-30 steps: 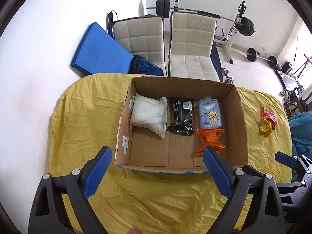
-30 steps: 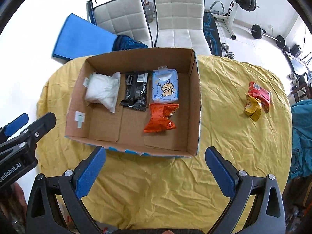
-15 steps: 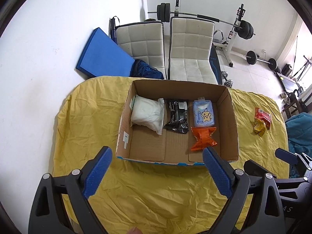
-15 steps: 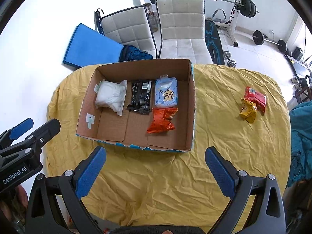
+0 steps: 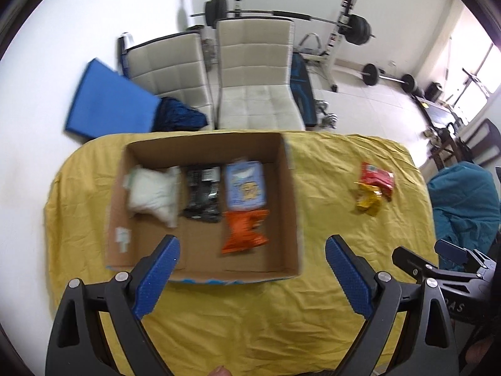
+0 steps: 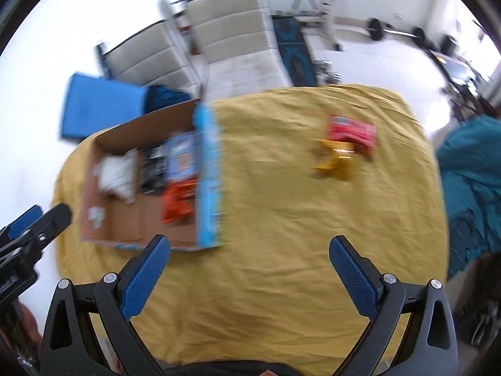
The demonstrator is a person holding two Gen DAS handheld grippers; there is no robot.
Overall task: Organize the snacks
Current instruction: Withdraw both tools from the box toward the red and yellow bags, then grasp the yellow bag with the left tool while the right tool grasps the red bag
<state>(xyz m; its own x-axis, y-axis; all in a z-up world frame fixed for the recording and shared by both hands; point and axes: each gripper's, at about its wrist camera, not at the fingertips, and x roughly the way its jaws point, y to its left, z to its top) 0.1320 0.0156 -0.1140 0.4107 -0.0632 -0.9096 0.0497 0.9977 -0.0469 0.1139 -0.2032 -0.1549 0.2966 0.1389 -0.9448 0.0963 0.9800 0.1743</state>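
Cardboard box (image 5: 200,206) on table (image 5: 250,313): white, black, blue, orange packets inside. Red packet (image 6: 352,133) and yellow packet (image 6: 335,161), touching, well right of box, not yet packed. Left claw (image 5: 252,269), right claw (image 6: 250,269) both spread apart, empty.

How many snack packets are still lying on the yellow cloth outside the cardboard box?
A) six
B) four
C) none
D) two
D: a red packet and a yellow packet lie touching each other on the cloth, to the right of the box; the other four packets are inside the box.
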